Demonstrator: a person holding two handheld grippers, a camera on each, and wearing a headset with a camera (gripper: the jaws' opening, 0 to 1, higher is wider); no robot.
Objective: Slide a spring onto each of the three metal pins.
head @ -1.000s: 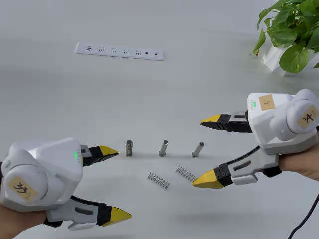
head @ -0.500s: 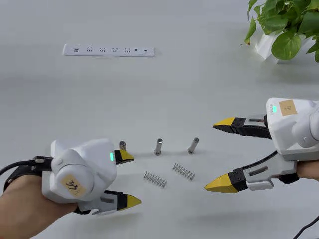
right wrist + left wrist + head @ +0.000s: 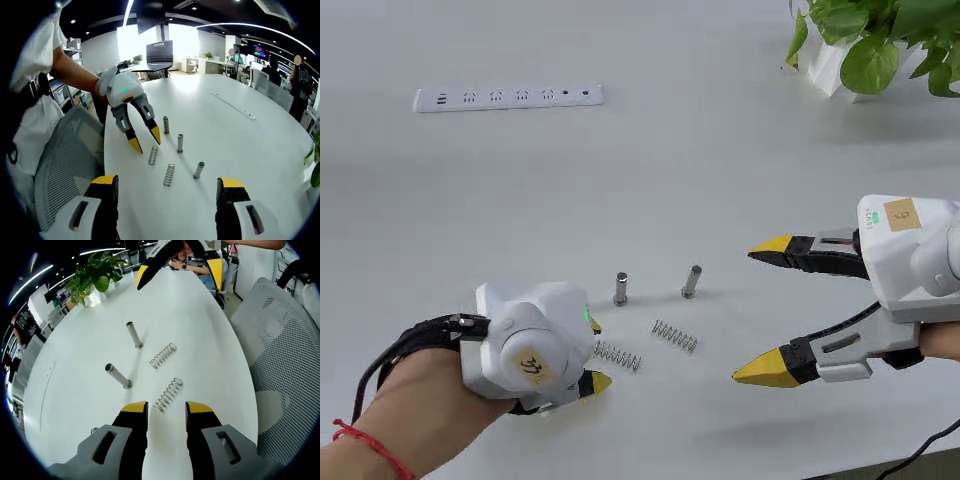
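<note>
**Springs waiting on the tabletop.** On a white tabletop point(image 3: 620, 180), the left gripper point(image 3: 596, 353) is hovering low at the near-left of the work. Its yellow-tipped fingers point(image 3: 134, 410) are parted by a narrow gap. They are bracketing the left end of the left spring point(image 3: 617, 355) without pinching it. In the left gripper view, bare tabletop is showing on either side of the coil.

The spring is a thin, bright steel coil lying on its side and slanting slightly. A matching right spring point(image 3: 674, 336) is lying just beside it and roughly parallel, untouched.

Just beyond the two springs, the middle pin point(image 3: 620, 288) and the right pin point(image 3: 691, 281) are standing upright and bare. Both are short, polished metal cylinders throwing small shadows. The right gripper view is showing a left pin point(image 3: 166, 125) completing the row. A spring is coiling around its shaft, giving it a ribbed look, and it is standing close beside the left gripper's fingertips.

The right gripper point(image 3: 765, 308) is hanging to the right, well apart from the pins and springs. Its fingers are spread wide and gripping nothing.

A white power strip point(image 3: 508, 97) is lying at the far left. A leafy potted plant point(image 3: 880, 40) is sitting at the far right corner.
</note>
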